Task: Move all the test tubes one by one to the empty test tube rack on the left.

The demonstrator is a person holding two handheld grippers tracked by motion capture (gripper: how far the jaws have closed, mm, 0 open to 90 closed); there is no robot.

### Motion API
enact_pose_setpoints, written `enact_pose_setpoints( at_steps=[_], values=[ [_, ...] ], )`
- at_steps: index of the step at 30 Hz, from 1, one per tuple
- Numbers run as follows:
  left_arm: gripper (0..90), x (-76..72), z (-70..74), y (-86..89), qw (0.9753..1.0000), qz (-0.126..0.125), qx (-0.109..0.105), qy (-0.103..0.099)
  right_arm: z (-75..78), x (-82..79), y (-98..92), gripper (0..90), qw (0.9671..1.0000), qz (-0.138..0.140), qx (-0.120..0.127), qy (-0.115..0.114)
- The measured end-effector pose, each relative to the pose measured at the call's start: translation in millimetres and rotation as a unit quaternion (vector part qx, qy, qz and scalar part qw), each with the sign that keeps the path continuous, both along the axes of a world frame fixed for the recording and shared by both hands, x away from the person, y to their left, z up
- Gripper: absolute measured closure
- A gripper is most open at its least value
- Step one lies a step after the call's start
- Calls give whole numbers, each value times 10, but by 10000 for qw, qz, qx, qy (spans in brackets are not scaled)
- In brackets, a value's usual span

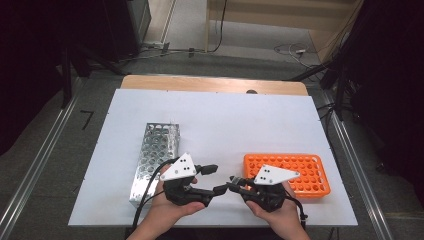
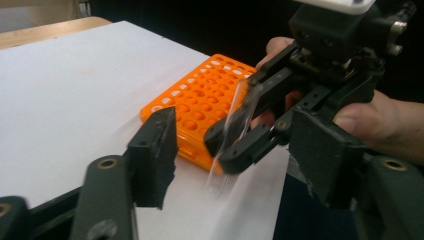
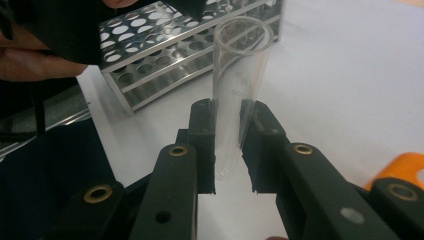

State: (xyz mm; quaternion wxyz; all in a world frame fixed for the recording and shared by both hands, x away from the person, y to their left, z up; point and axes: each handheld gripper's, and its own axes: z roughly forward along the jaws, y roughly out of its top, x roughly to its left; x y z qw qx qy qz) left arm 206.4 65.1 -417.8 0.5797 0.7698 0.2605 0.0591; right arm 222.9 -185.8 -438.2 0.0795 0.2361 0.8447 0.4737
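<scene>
A clear empty test tube [image 3: 237, 85] stands upright between the pads of my right gripper [image 3: 228, 112], which is shut on its lower part. In the left gripper view the tube [image 2: 234, 125] hangs tilted just above the white sheet, in front of the orange rack [image 2: 200, 95]. My left gripper [image 2: 237, 155] is open, and its wide jaws frame the right gripper [image 2: 225, 150] and the tube without touching them. From above, the left gripper [image 1: 216, 178] and right gripper [image 1: 232, 180] meet tip to tip near the table's front edge.
A metal test tube rack [image 1: 155, 152] lies left of the hands and the orange rack [image 1: 300, 172] lies on the right; both look empty. A white sheet [image 1: 225, 120] covers the table, with open room behind the racks. Cables trail off the front edge.
</scene>
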Motion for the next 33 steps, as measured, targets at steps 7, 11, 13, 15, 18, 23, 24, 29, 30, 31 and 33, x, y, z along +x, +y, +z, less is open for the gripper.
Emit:
enact_pose_setpoints(
  at_steps=[7, 11, 13, 15, 18, 23, 24, 29, 30, 31, 33],
  values=[
    [547, -24, -20, -92, 9998, -188, 96, -53, -20, -50, 114, 735, 9997, 231, -13, 98],
    [612, -34, -30, -136, 9996, -180, 188, -98, -16, -71, 152, 735, 9993, 342, 8, 149],
    [635, -38, -33, -147, 9994, -200, 240, -117, -9, -85, 162, 735, 9992, 377, 25, 148],
    [658, -41, -41, -162, 9993, -234, 256, -117, 0, -95, 166, 735, 9990, 416, 38, 153],
    [695, -43, -50, -176, 9991, -292, 287, -112, 4, -106, 180, 735, 9987, 475, 41, 168],
    [730, -46, -50, -177, 9990, -332, 285, -121, 2, -121, 198, 735, 9983, 551, 24, 191],
    [734, -43, -50, -174, 9990, -343, 277, -112, 2, -119, 197, 735, 9982, 564, 27, 213],
    [750, -46, -44, -163, 9990, -312, 286, -164, -2, -112, 190, 734, 9979, 598, 80, 251],
    [753, -47, -43, -160, 9990, -304, 287, -179, -2, -112, 189, 733, 9978, 605, 91, 252],
    [756, -46, -42, -156, 9990, -298, 288, -186, -3, -112, 188, 732, 9978, 606, 96, 249],
    [758, -45, -38, -148, 9990, -277, 291, -195, -5, -109, 184, 729, 9978, 608, 114, 243]
  ],
)
